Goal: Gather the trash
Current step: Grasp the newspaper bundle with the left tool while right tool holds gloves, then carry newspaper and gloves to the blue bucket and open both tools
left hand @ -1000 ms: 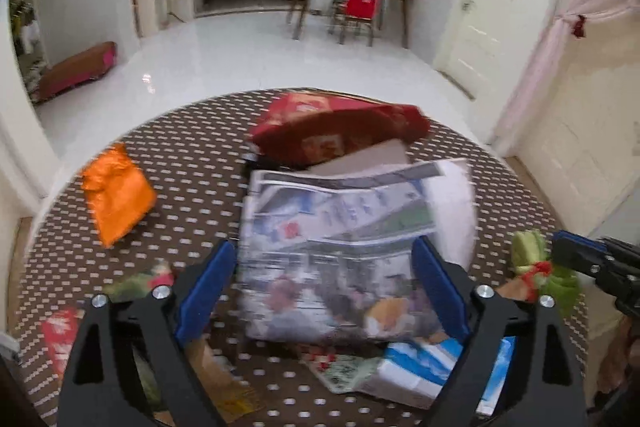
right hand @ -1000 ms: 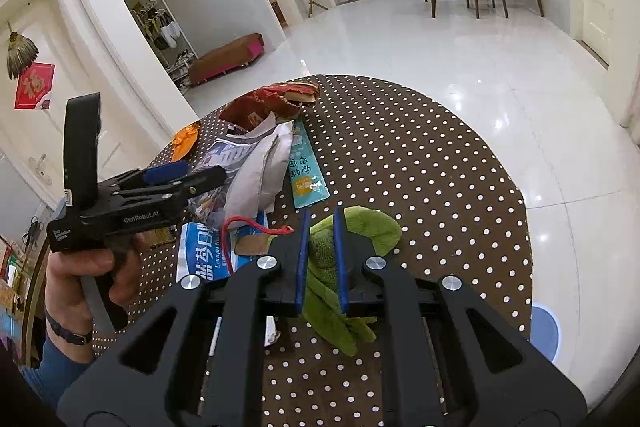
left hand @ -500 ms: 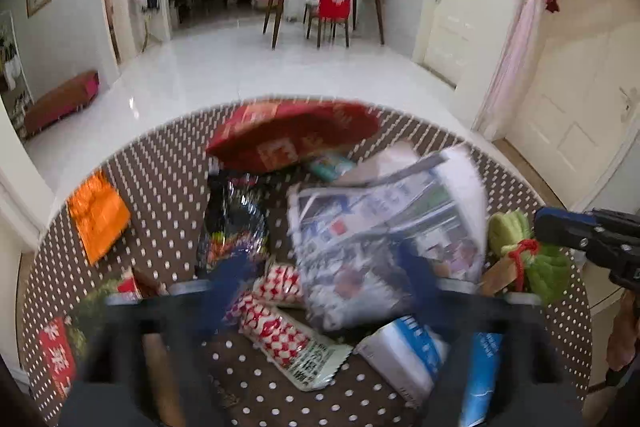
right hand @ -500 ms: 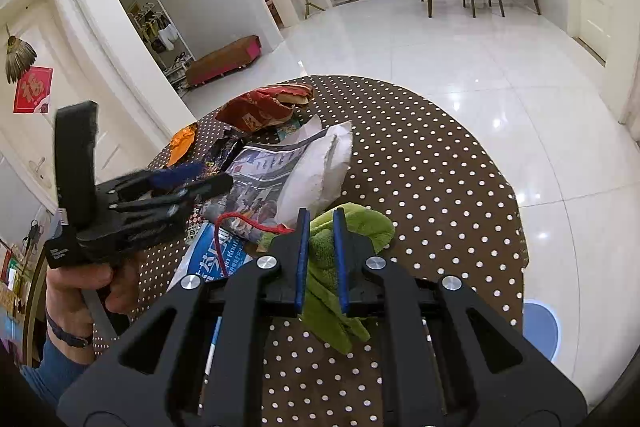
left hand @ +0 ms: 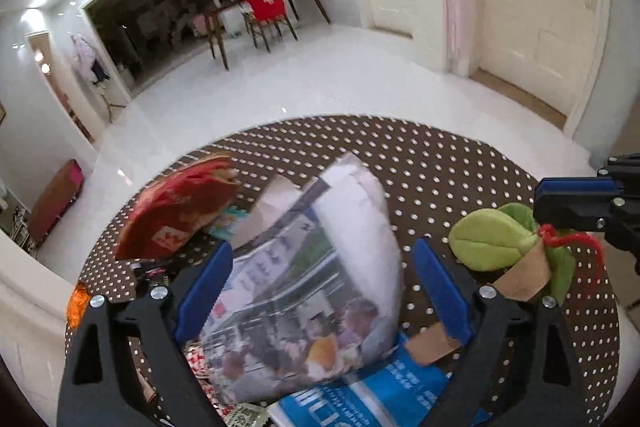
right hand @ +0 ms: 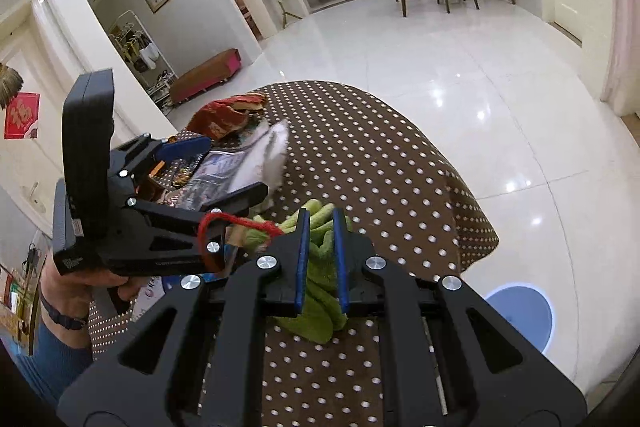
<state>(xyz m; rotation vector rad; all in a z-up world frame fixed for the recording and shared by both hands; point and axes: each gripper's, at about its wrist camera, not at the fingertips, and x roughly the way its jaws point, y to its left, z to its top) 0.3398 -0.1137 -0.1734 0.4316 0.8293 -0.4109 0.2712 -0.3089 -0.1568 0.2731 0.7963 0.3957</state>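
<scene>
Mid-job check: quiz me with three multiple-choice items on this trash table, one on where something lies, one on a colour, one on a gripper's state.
1. Where does the newspaper-print bag sit in the left wrist view?
A. between the left gripper's blue pads
B. on the white floor
C. on the red chair

2. What colour is the tablecloth?
A. plain white
B. brown with white dots
C. green stripes

3. How does the right gripper stand?
A. wide open over bare cloth
B. shut on the green plush toy
C. shut on a blue packet

Key: 1 A, the bag lies between the two pads, whose jaws are opening, not pressing on it. 2 B, dots cover the brown cloth in both views. 3 B, green plush is pinched between the narrow blue pads.
</scene>
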